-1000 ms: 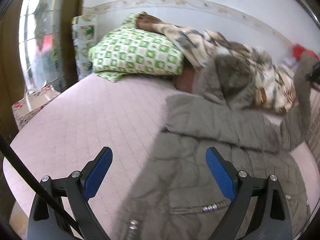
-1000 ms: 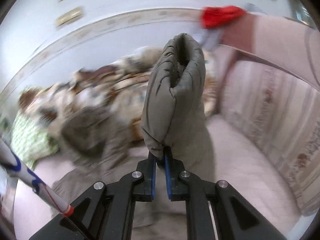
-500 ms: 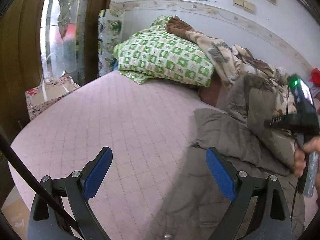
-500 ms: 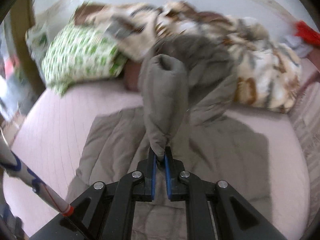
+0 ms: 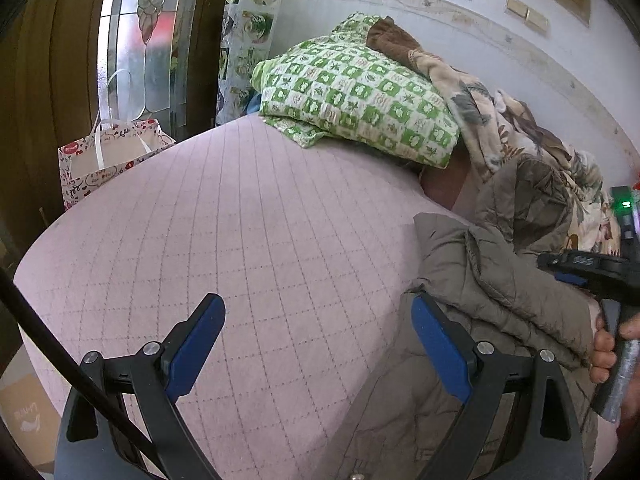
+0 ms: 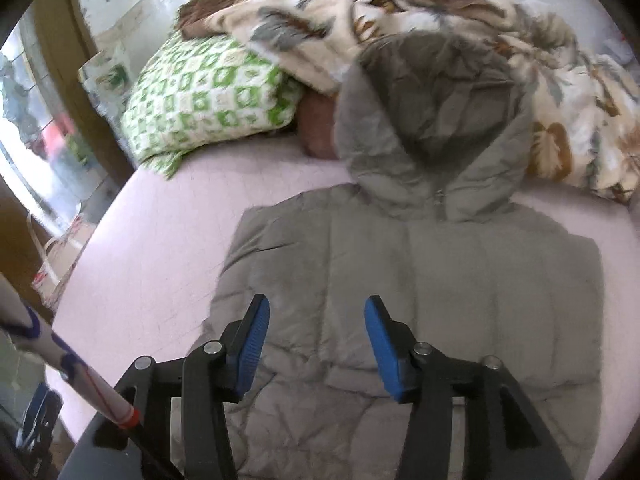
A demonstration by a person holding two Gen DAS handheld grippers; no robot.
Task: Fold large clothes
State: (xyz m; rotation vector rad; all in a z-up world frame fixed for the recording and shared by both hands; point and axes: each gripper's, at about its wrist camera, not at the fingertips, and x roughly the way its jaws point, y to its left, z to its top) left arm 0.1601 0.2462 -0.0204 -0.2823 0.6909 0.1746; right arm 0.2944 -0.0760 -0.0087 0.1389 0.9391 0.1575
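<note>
A grey-olive padded hooded jacket (image 6: 440, 272) lies flat on the pink quilted bed (image 6: 160, 240), its hood (image 6: 436, 120) resting against the blanket. A sleeve lies folded across its body (image 5: 500, 280). My right gripper (image 6: 316, 344) is open and empty, low over the jacket's lower middle. It also shows in the left wrist view (image 5: 592, 272), held by a hand. My left gripper (image 5: 316, 344) is open and empty over the bed at the jacket's left edge (image 5: 416, 292).
A green checked pillow (image 5: 356, 92) and a floral blanket (image 6: 400, 16) lie at the head of the bed by the white wall. A patterned paper bag (image 5: 104, 156) stands on the floor left of the bed, by a wooden door.
My right gripper carried the sleeve across the jacket, laid it down and opened. My left gripper swung left, toward the jacket's left edge.
</note>
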